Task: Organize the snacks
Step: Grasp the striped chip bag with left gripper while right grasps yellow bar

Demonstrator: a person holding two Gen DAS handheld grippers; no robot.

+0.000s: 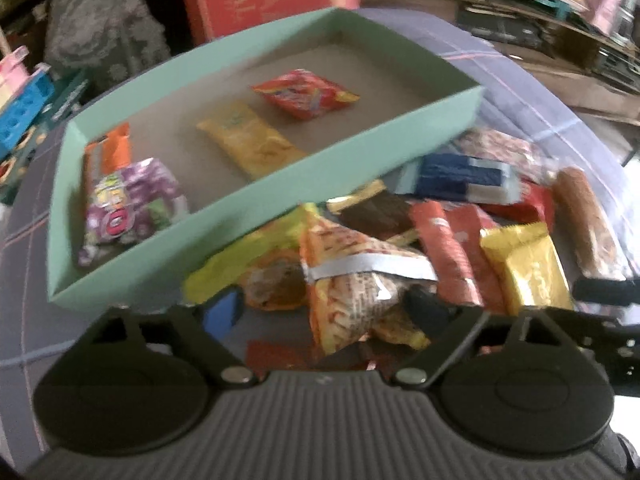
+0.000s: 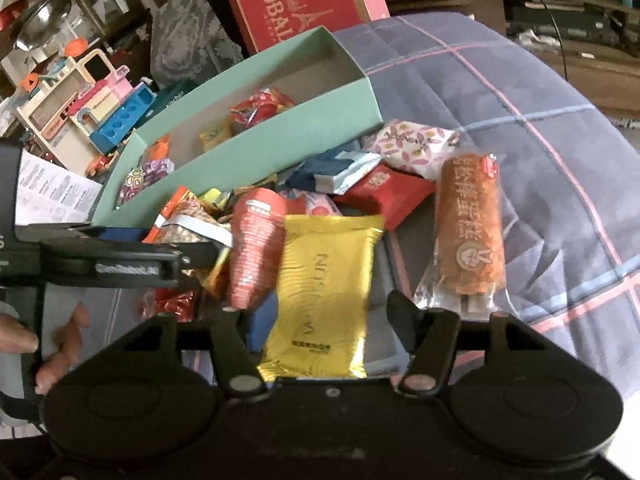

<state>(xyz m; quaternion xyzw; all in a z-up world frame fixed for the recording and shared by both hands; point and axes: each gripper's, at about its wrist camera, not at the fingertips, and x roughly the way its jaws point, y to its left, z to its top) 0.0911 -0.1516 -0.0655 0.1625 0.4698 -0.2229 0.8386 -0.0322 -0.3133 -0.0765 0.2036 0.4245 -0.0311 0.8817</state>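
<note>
Left wrist view first: the left gripper (image 1: 320, 300) has its jaws spread wide over the snack pile, with a triangular peanut bag (image 1: 352, 280) lying between the fingers, though the pads aren't pressing on it, so nothing is held. Straight ahead of the tool sits one mint-green box (image 1: 240, 208), and I count four packets in it: a red pouch (image 1: 306, 94) at the far end, a yellow bar (image 1: 250, 144) in the middle, then an orange stick (image 1: 116, 148) and a purple candy bag (image 1: 132, 204) at the left end.

Everything rests on a grey-blue plaid blanket (image 2: 520, 92). Beyond the box there's a red carton (image 2: 296, 4) propped up, a toy kitchen set (image 2: 84, 104) off to the left, and messy stacks of cardboard to the far right.

Right wrist view: the right gripper (image 2: 332, 320) is about half open, with one gold packet (image 2: 324, 292) lying between its fingers; the left finger is right against it, the right finger stands clear. Just right of the tool lies one long orange cake roll (image 2: 470, 232) in clear wrap. Ahead: a coral-red packet (image 2: 256, 248), a red square packet (image 2: 388, 196), a blue-and-white packet (image 2: 340, 168) and a floral packet (image 2: 416, 144). A hand (image 2: 56, 344) shows at the left edge.
</note>
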